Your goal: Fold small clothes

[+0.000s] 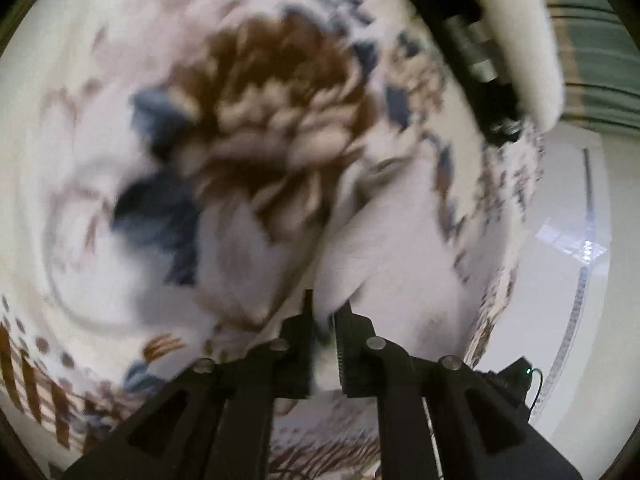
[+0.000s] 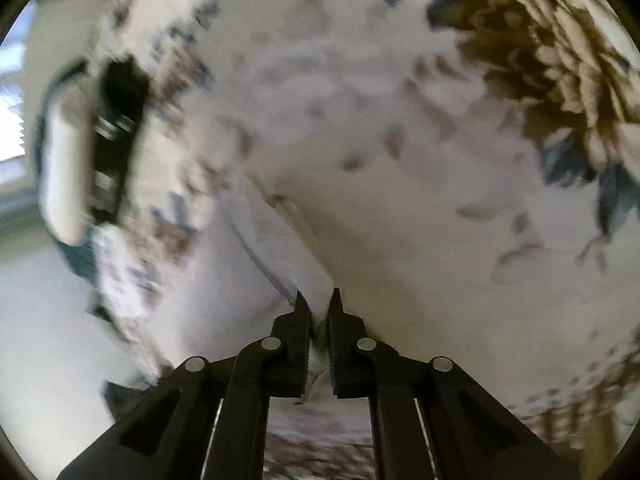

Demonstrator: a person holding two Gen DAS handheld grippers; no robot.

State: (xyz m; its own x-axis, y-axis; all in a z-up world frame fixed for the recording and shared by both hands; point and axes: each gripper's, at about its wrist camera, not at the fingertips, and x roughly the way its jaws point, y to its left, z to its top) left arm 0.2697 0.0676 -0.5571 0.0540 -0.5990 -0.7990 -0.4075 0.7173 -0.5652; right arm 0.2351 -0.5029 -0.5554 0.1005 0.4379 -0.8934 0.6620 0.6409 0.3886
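A small white garment (image 1: 384, 256) hangs in front of a floral bedspread (image 1: 256, 120). My left gripper (image 1: 324, 312) is shut on a bunched edge of it. In the right wrist view the same white garment (image 2: 280, 248) runs up from my right gripper (image 2: 318, 304), which is shut on a hemmed edge. The other gripper shows in each view as a black body with a white sleeve, at the top right in the left wrist view (image 1: 480, 52) and at the left in the right wrist view (image 2: 112, 136). Both views are blurred by motion.
The bedspread (image 2: 440, 120) has large brown flowers and blue leaves and fills most of both views. A pale floor with a thin strip (image 1: 580, 280) lies to the right of the bed. A window (image 2: 12, 92) shows at the far left.
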